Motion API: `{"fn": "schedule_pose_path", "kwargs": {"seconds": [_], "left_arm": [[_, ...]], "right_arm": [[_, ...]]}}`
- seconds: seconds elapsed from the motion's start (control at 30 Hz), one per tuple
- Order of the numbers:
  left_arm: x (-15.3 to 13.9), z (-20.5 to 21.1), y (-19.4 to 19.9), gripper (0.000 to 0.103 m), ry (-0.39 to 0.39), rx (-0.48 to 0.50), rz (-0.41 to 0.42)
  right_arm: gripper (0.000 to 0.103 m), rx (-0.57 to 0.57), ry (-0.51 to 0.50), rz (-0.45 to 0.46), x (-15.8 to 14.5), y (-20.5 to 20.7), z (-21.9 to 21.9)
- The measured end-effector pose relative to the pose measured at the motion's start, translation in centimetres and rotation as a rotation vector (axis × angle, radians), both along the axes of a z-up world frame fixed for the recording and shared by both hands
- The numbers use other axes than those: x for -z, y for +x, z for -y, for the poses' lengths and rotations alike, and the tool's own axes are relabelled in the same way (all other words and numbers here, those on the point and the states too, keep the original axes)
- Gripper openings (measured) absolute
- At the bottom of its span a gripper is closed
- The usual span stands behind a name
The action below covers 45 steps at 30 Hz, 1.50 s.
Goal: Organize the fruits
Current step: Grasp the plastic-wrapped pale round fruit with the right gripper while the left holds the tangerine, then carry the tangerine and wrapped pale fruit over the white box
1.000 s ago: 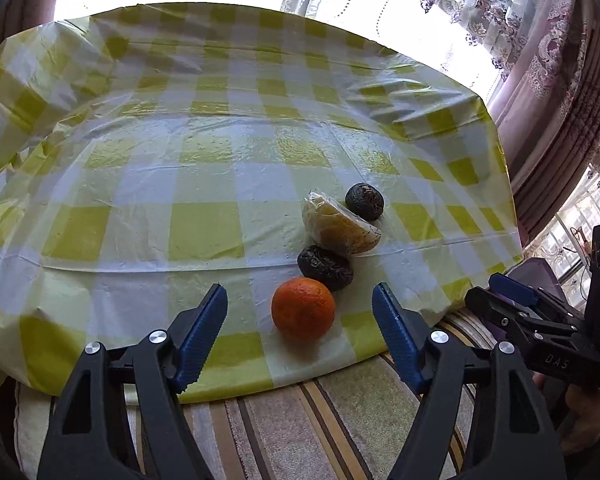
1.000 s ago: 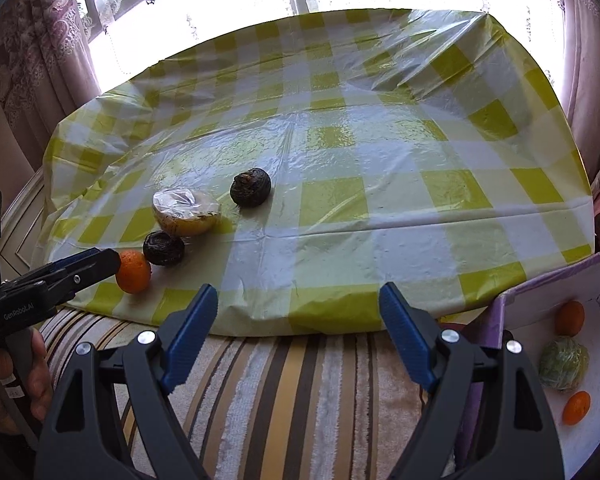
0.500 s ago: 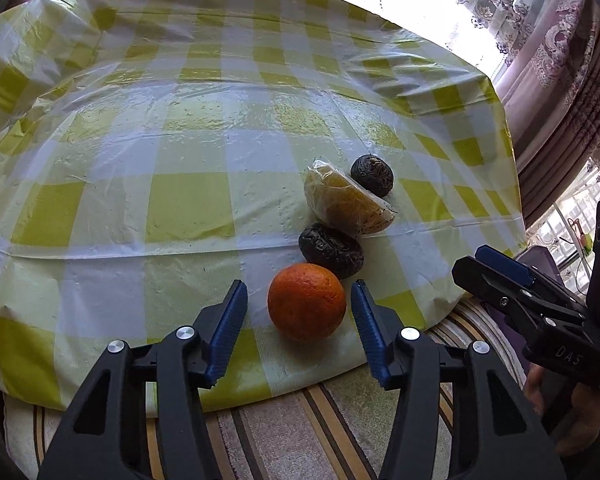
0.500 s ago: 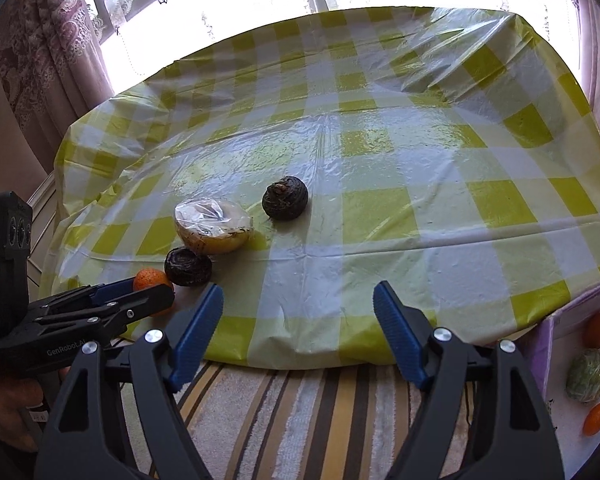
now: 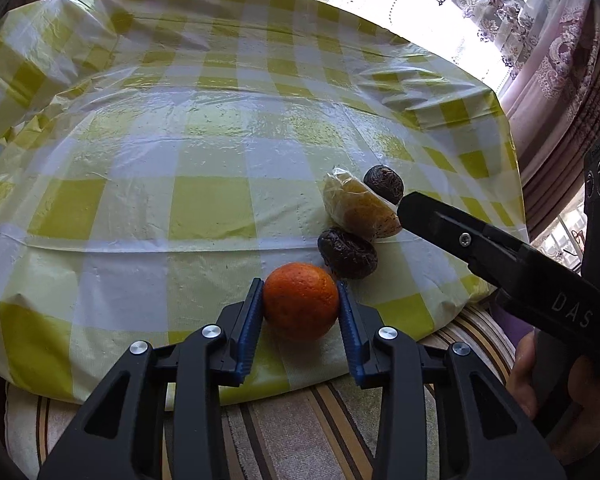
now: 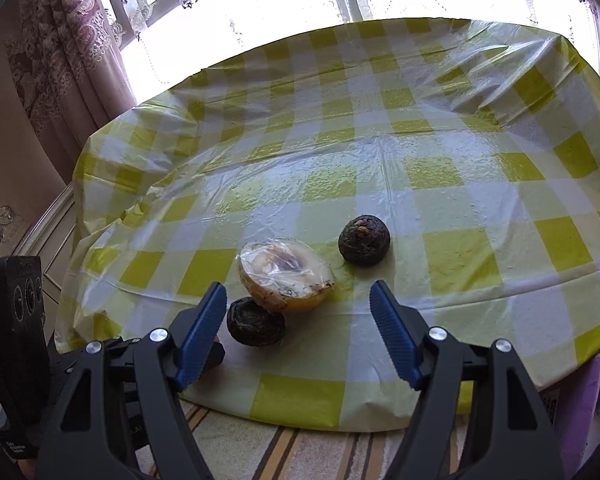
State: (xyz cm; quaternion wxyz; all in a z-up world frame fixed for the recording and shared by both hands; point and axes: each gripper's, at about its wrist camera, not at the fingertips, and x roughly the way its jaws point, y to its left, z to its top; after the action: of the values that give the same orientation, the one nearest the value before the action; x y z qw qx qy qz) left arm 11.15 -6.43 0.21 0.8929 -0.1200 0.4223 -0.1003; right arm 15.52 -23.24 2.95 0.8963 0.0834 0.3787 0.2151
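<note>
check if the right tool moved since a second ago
Yes. The right tool has come leftward along the table edge: the wrapped half fruit, formerly far left of it, now sits between its open fingers.

Black left gripper (image 5: 300, 306), blue ribbed pads (image 5: 249, 330), silver screws, "DAS" lettering

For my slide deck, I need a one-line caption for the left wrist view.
Left tongs clamp an orange on the checked tablecloth, with the right tongs reaching in.

Bright window (image 6: 260, 20) — lace curtains (image 6: 64, 52), striped rug (image 5: 300, 432)
</note>
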Motion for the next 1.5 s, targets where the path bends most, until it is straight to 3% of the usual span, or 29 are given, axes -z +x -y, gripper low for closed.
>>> {"fn": "schedule_pose_path", "kwargs": {"seconds": [0.23,0.4,0.7,0.93,1.03,1.2,1.5], "left_arm": [[-0.4,-1.9,-0.8,0.035,-0.028,-0.096,0.029],[-0.4,-2.1,-0.8,0.035,-0.033,-0.095,0.033],[-0.2,-2.2,-0.8,0.035,-0.040,-0.099,0.035],[-0.2,-2.2,-0.9,0.035,-0.036,-0.099,0.036],[-0.2,-2.0,-0.7,0.035,-0.029,-0.100,0.034],[-0.2,-1.9,-0.9,0.034,-0.016,-0.109,0.039],[-0.4,-1.2,-0.8,0.034,0.032,-0.111,0.043]], "right_arm": [[0.074,0.023,-0.010,-0.041,0.4,2.3,-2.2],[0.074,0.047,0.005,-0.112,1.6,3.8,-2.4],[0.075,0.024,-0.004,-0.137,2.2,4.4,-3.3],[0.076,0.009,-0.014,-0.122,1.8,4.3,-3.9],[0.067,0.007,-0.032,-0.150,2.4,4.7,-4.2],[0.065,-0.011,-0.035,-0.139,2.4,4.5,-4.3],[0.065,-0.009,-0.026,-0.066,0.9,2.8,-2.9]]}}
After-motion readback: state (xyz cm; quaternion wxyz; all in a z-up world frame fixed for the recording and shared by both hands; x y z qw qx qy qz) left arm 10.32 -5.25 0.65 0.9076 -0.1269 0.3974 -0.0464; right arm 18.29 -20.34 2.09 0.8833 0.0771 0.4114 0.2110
